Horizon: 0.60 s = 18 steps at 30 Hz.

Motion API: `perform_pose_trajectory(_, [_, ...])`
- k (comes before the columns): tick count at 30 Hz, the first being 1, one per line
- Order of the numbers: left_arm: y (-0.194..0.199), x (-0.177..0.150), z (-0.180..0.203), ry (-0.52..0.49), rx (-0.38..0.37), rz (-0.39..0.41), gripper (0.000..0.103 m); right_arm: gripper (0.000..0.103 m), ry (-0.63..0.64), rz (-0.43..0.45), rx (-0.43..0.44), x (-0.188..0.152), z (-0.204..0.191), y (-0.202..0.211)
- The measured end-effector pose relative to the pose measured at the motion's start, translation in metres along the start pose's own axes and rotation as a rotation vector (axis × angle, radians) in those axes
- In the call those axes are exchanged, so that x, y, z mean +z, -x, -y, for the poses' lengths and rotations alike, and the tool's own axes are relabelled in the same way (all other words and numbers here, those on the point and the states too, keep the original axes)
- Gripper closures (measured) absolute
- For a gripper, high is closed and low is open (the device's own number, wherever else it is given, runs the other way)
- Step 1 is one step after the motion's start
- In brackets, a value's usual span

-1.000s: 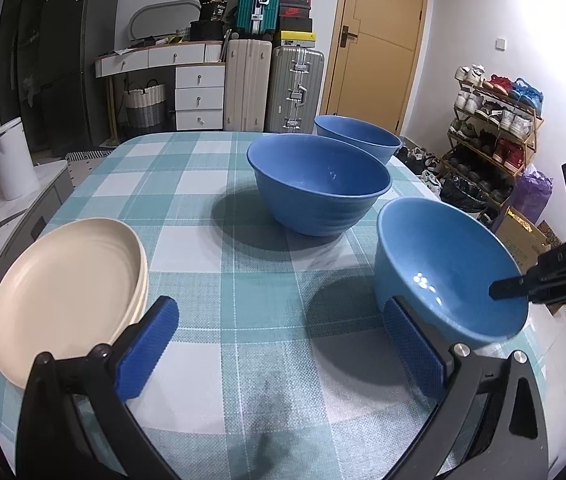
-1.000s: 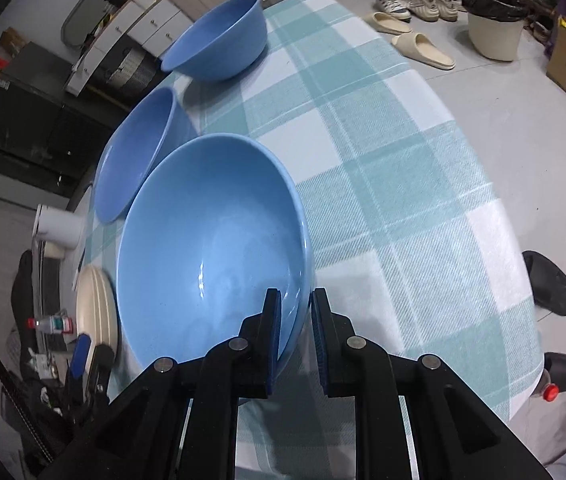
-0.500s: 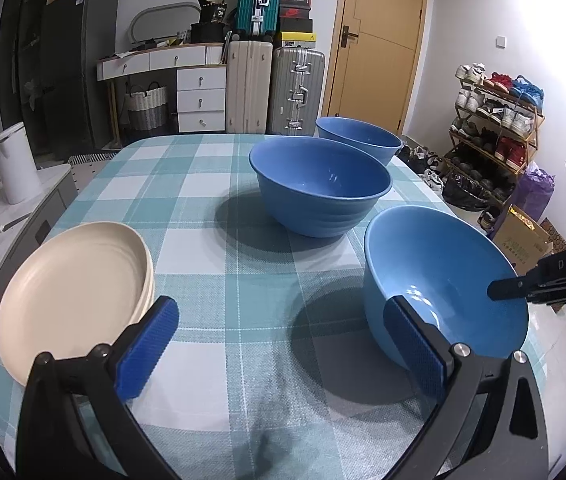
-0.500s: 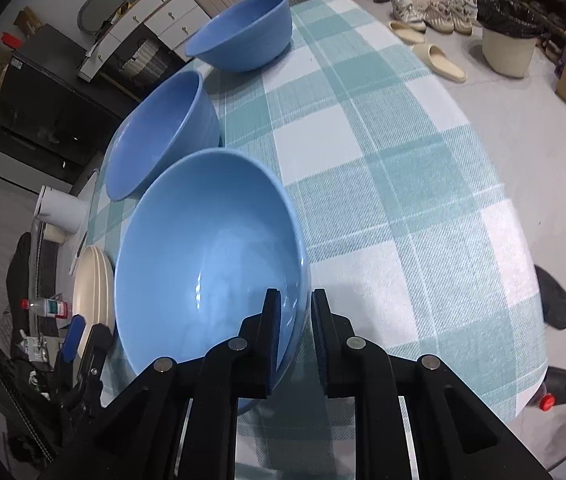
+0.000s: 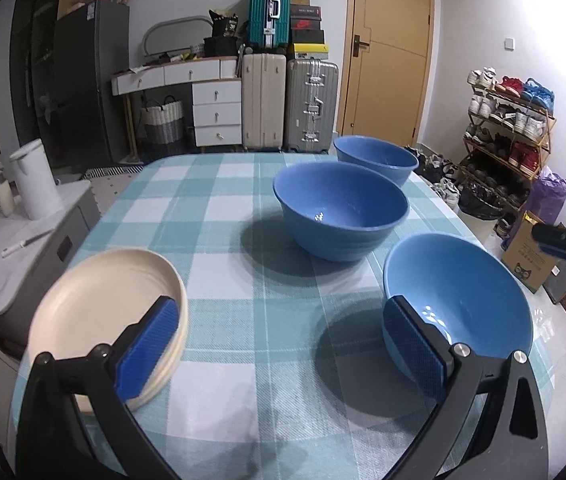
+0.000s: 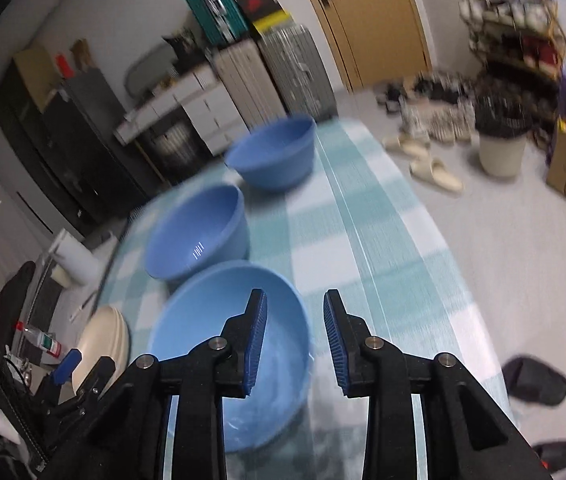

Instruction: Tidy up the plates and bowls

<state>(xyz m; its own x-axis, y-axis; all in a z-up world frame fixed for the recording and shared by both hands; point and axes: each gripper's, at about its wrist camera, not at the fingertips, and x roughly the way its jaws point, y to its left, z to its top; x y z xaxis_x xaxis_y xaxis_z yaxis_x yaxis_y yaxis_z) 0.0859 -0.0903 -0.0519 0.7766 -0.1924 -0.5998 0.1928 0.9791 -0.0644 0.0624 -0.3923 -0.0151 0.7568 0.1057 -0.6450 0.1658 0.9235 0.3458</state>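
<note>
Left gripper (image 5: 279, 352) is seen wide open over the checked tablecloth (image 5: 235, 216), nothing between its blue pads (image 5: 145, 350). Just behind the left pad a stack of cream plates (image 5: 99, 300) is set at the near-left table edge. Behind the right pad the nearest blue bowl (image 5: 459, 300) is sat upright on the cloth at the near-right edge, free of both tools.

Right gripper (image 6: 295, 344) is caught with jaws opening; no item is pinched. In the right wrist view the nearest bowl (image 6: 211, 320) lies below and partly behind the left-hand finger, its rim passing near the gap, pads off it. That view is motion-blurred. In the left wrist view the right gripper's tip (image 5: 563, 240) is seen at the far right edge, apart from the bowl.

Further back, a second, deeper blue bowl (image 5: 341, 208) is stood mid-table, close to the first but whether touching cannot be told. A third blue bowl (image 5: 375, 158) is placed at the far-right table edge, just behind the second.

Off the table: a white kettle (image 5: 35, 184) on a side counter to the left, suitcases (image 5: 287, 104) against the far wall, a tan door (image 5: 391, 52), a shoe rack (image 5: 511, 128) on the right.
</note>
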Motion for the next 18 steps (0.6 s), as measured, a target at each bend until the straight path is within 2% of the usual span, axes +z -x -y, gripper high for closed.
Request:
perform_pose_trajectory(1, [0.001, 0.002, -0.001, -0.001, 0.007, 0.004, 0.0, 0.066, 0.019, 0.039, 0.005, 0.0, -0.007, 0.005])
perform_pose_trajectory(3, [0.004, 0.008, -0.002, -0.007, 0.024, 0.016, 0.0, 0.047, 0.048, 0.11, 0.048, -0.001, -0.018, 0.017])
perform_pose_trajectory(6, [0.007, 0.016, -0.002, -0.014, 0.037, 0.027, 0.0, 0.044, 0.081, 0.165, 0.088, -0.003, -0.034, 0.026])
perform_pose_trajectory(10, [0.011, 0.025, -0.002, -0.023, 0.045, 0.049, 0.0, 0.041, 0.115, 0.186, 0.088, -0.004, -0.049, 0.028])
perform_pose_trajectory(13, [0.012, 0.032, 0.001, -0.039, 0.035, 0.057, 0.0, 0.031, 0.145, 0.217, 0.098, -0.007, -0.057, 0.029])
perform_pose_trajectory(15, [0.014, 0.037, 0.005, -0.045, 0.024, 0.061, 0.0, 0.021, 0.17, 0.259, 0.072, -0.009, -0.064, 0.031])
perform_pose_trajectory(18, [0.015, 0.043, 0.011, -0.055, 0.015, 0.073, 0.0, 0.015, 0.206, 0.312, 0.038, -0.014, -0.071, 0.035])
